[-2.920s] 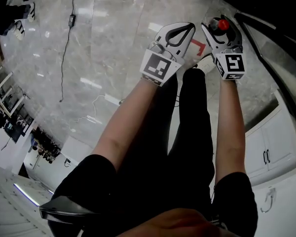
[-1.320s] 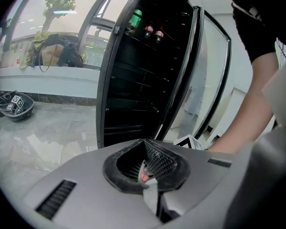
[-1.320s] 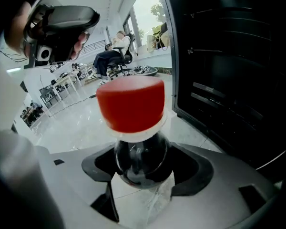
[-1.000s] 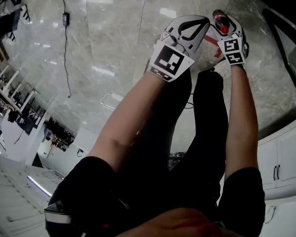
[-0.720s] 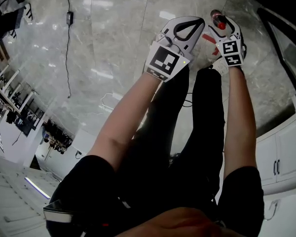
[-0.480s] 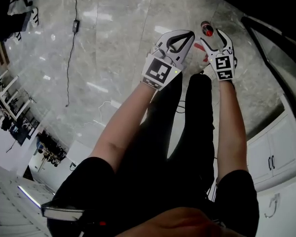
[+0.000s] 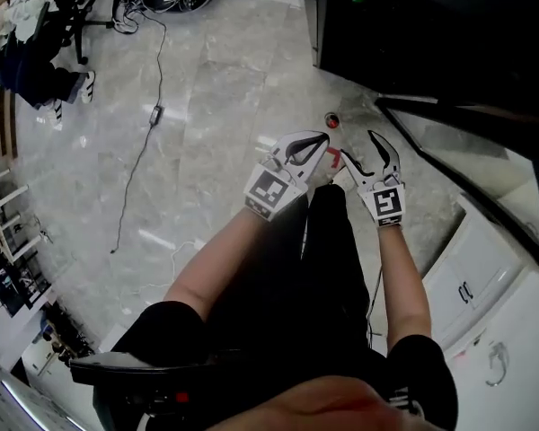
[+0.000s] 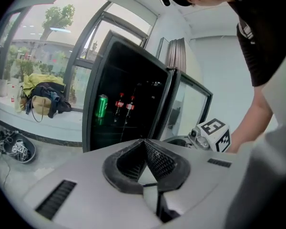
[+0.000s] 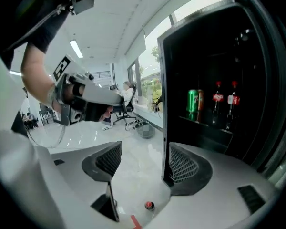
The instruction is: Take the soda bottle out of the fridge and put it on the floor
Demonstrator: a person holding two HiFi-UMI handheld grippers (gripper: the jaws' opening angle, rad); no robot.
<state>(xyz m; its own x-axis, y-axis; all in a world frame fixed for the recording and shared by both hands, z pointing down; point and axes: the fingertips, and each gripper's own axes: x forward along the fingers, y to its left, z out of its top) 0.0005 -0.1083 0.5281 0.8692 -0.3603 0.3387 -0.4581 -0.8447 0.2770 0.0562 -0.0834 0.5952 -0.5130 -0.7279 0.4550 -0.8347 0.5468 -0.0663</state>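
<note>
Change, last half second: the right gripper (image 7: 357, 144) has pulled back from the soda bottle (image 7: 332, 120). The red cap then sat just past its fingertips; now bare floor (image 7: 216, 88) lies between them.
Change, last second: the bottle was then clamped in the right gripper's jaws. It is now released.
Head view: the camera has lifted since the earlier frames. More of the room shows, and the fridge (image 7: 413, 25) is now in frame at the top.
Soda bottle: upright on the floor in front of the fridge, standing alone, touched by neither gripper. From above only the red cap reads clearly.
Right gripper jaws: wide apart and holding nothing. The right gripper view looks through the gap at floor, with the bottle's cap low in that gap, well below the pads.
Left gripper (image 7: 326, 136) jaws: together, tips meeting, nothing between them. It is held just beside the right gripper, much as before.
Red tape mark (image 7: 334, 157): on the floor, between the two grippers in the head view, nearer the person than the bottle.
Fridge interior: dark, with a green can (image 8: 101, 106) and two more bottles (image 8: 130, 105) side by side on a shelf.
Fridge door (image 7: 449, 137): glass, swung open on the person's right.
Cable (image 7: 139, 164): trails across the floor, well left of the grippers.
</note>
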